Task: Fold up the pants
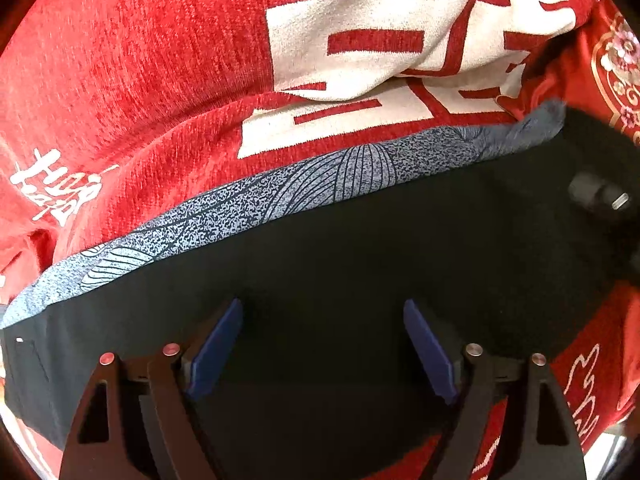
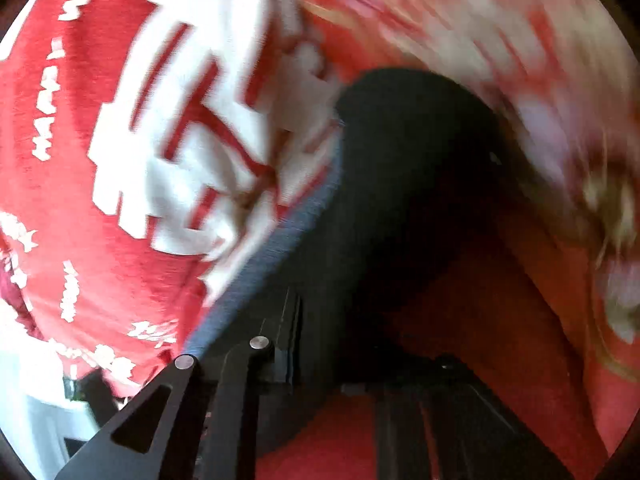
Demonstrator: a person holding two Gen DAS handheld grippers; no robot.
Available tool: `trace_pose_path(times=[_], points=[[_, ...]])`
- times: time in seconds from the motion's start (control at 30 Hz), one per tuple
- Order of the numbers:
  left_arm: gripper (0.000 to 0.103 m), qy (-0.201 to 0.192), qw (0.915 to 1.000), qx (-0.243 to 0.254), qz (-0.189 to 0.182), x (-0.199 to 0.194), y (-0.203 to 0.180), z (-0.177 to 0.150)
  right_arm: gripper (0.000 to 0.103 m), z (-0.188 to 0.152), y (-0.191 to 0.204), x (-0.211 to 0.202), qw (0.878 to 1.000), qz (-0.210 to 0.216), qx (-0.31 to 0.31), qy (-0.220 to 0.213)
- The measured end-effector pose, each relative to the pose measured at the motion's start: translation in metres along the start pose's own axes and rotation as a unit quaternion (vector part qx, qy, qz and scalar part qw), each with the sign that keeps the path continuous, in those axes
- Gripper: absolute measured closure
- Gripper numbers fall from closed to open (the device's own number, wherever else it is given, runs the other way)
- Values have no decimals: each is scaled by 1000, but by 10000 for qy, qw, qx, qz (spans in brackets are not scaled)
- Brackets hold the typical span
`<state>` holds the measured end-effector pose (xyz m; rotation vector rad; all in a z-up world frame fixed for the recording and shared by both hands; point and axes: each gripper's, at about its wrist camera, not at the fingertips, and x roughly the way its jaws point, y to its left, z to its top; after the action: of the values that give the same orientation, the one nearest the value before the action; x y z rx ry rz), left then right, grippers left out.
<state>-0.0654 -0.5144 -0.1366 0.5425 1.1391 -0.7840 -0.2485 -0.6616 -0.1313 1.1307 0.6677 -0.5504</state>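
Observation:
Black pants (image 1: 360,248) lie flat on a red blanket, with a grey-blue patterned band (image 1: 248,200) along their far edge. My left gripper (image 1: 322,306) hangs just above the black cloth. Its blue pads (image 1: 216,348) stand wide apart and open, with nothing pinched between them. The right wrist view is blurred by motion. There the pants (image 2: 400,152) run up and away from my right gripper (image 2: 332,332) as a dark taut fold with the grey-blue band (image 2: 280,248) on its left side. The cloth covers the fingertips, and the gripper looks shut on the pants.
The red blanket (image 1: 132,80) with large white characters (image 1: 360,24) covers the whole surface and bunches up behind the pants. A red cloth with a gold floral print (image 1: 616,64) lies at the right. A dark object with a metal tip (image 1: 600,196) sits over the pants' right end.

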Motion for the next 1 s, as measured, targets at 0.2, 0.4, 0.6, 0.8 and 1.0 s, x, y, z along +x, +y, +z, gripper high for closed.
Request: trace_pose_path(times=[0.2, 0.4, 0.6, 0.8, 1.0], points=[[18, -416, 9904, 1035, 812, -4, -33, -4, 89, -11, 72, -26, 9925, 270, -1191, 85], [19, 230, 9987, -176, -411, -5, 25, 3, 89, -33, 124, -30, 9820, 109, -1883, 101], [19, 11, 9961, -765, -442, -46, 126, -24, 89, -73, 187, -22, 9533, -519, -2968, 199], [19, 266, 9916, -1267, 6, -57, 226, -70, 80, -157, 247, 39, 9089, -1183, -3966, 510], [19, 642, 9777, -1953, 431, -46, 305, -125, 57, -275, 248, 135, 8105, -2818, -5057, 893]])
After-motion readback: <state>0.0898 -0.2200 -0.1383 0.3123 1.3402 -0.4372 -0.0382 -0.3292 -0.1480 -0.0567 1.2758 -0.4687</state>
